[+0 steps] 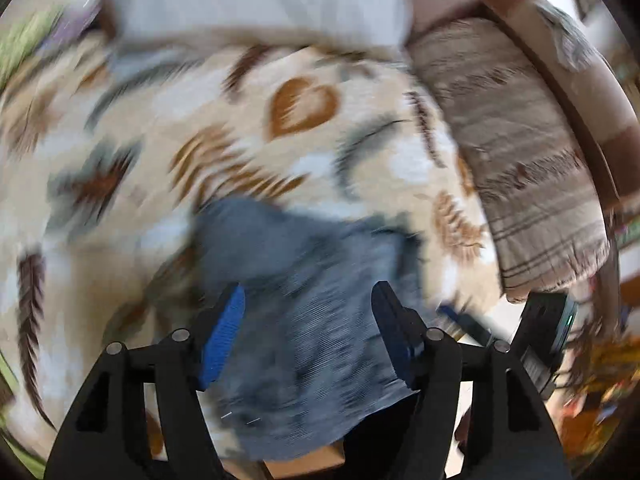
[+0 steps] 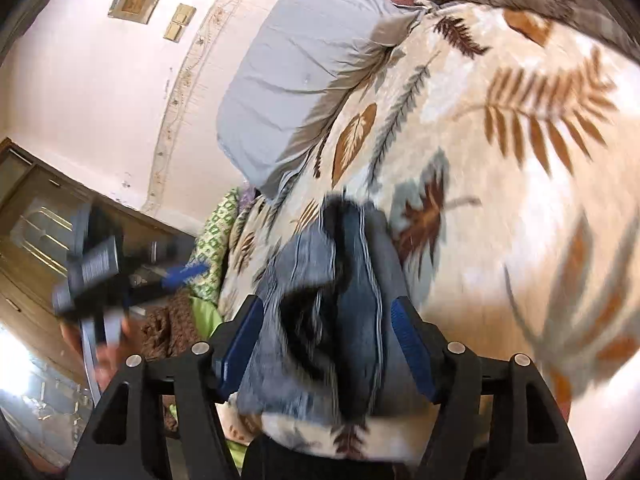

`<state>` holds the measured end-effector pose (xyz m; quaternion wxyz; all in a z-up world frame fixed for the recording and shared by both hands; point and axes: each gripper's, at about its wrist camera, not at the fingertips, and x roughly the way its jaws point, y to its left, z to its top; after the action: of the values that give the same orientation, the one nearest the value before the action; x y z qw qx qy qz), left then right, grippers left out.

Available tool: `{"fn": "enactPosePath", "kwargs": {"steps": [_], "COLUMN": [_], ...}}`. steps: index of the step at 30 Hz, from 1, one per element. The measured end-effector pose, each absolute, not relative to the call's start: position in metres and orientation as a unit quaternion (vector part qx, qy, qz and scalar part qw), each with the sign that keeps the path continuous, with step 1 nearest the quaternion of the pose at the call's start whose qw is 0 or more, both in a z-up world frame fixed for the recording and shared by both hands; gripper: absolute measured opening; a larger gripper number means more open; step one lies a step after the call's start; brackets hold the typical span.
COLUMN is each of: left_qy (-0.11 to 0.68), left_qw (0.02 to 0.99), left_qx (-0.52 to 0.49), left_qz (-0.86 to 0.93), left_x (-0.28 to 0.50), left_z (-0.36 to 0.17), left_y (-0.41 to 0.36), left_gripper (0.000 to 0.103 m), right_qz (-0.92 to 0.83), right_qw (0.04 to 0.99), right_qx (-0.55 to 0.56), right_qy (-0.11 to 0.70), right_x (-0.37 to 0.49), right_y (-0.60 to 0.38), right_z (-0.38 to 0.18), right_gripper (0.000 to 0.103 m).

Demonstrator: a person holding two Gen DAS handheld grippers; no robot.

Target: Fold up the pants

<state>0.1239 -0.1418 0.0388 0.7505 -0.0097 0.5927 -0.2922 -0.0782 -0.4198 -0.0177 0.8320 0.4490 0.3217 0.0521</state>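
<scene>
Landmark throughout: the leaf-print blanket (image 1: 248,120) covering the bed.

Left wrist view, heavily motion-blurred. Left gripper (image 1: 306,300) above the near edge of the blanket, fingers spread wide — one blue pad (image 1: 222,340) clear on the left, the other finger dark on the right. Blue denim pants (image 1: 304,320) bunched on the blanket, lying in the gap between those fingers; cannot tell whether either pad touches the cloth. White pillow (image 1: 260,0) at the far edge of the blanket. Striped brown throw (image 1: 520,148) to the right of the blanket, against a wooden bed frame (image 1: 568,92).

Right wrist view. Left gripper (image 2: 188,270) seen again as a blurred dark shape, off the blanket's left edge, in front of a wooden cabinet (image 2: 48,216). Green patterned cloth (image 2: 216,232) at that same edge. Pillow (image 2: 304,64) on the blanket's far side. Right gripper (image 2: 326,312) low over the blanket's near edge, both blue pads (image 2: 406,344) pressed against a thick folded wad of the pants (image 2: 332,308) — clamped on it. Blanket (image 2: 500,160) spreading away to the right.
</scene>
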Motion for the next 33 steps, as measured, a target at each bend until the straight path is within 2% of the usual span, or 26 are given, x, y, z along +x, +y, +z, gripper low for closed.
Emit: {"fn": "enactPosePath", "kwargs": {"steps": [5,6,7,9,12,13,15,21,24,25,28,30,31,33], "left_qy": [0.636,0.64,0.637,0.622,0.609,0.61,0.604,0.59,0.593,0.597,0.594,0.577,0.576,0.579], "left_qw": [0.71,0.702,0.699,0.707,0.721,0.723,0.733,0.751,0.749,0.746,0.744,0.756,0.758,0.757], "left_qx": [-0.094,-0.106,-0.111,-0.105,-0.07,-0.062,-0.042,0.012,0.001,-0.01,-0.048,-0.052,-0.052,-0.043], "left_qz": [-0.287,-0.295,-0.304,-0.319,-0.322,-0.319,-0.311,-0.295,-0.296,-0.296,-0.304,-0.303,-0.303,-0.301], "left_x": [0.126,0.123,0.12,0.114,0.107,0.107,0.105,0.097,0.098,0.099,0.094,0.082,0.078,0.067], "left_z": [-0.011,-0.016,-0.017,-0.011,-0.012,-0.015,-0.021,-0.037,-0.03,-0.027,-0.01,0.001,0.002,0.001], "left_y": [-0.104,-0.105,-0.107,-0.117,-0.134,-0.138,-0.145,-0.158,-0.153,-0.148,-0.127,-0.115,-0.112,-0.111], "left_gripper": [0.064,0.063,0.058,0.056,0.052,0.047,0.045,0.045,0.045,0.045,0.045,0.045,0.045,0.045], "right_qz": [0.04,0.045,0.054,0.057,0.051,0.044,0.033,0.026,0.033,0.039,0.061,0.092,0.1,0.106], "right_qw": [0.826,0.828,0.838,0.869,0.885,0.884,0.879,0.865,0.855,0.852,0.839,0.828,0.825,0.822], "right_qx": [0.424,0.41,0.381,0.287,0.228,0.218,0.205,0.232,0.268,0.281,0.331,0.363,0.371,0.37], "right_qy": [0.37,0.38,0.388,0.399,0.403,0.412,0.43,0.445,0.442,0.441,0.427,0.417,0.415,0.42], "right_x": [-0.029,-0.021,-0.014,-0.005,0.003,0.006,0.011,0.015,0.013,0.01,-0.009,-0.023,-0.032,-0.04], "right_y": [-0.409,-0.404,-0.397,-0.38,-0.377,-0.379,-0.384,-0.4,-0.408,-0.41,-0.416,-0.415,-0.411,-0.404], "right_z": [-0.034,-0.036,-0.034,-0.015,-0.004,-0.007,-0.02,-0.056,-0.055,-0.05,-0.031,-0.024,-0.021,-0.021], "right_gripper": [0.073,0.06,0.013,0.004,0.004,0.004,0.004,0.005,0.008,0.016,0.03,0.057,0.065,0.066]}}
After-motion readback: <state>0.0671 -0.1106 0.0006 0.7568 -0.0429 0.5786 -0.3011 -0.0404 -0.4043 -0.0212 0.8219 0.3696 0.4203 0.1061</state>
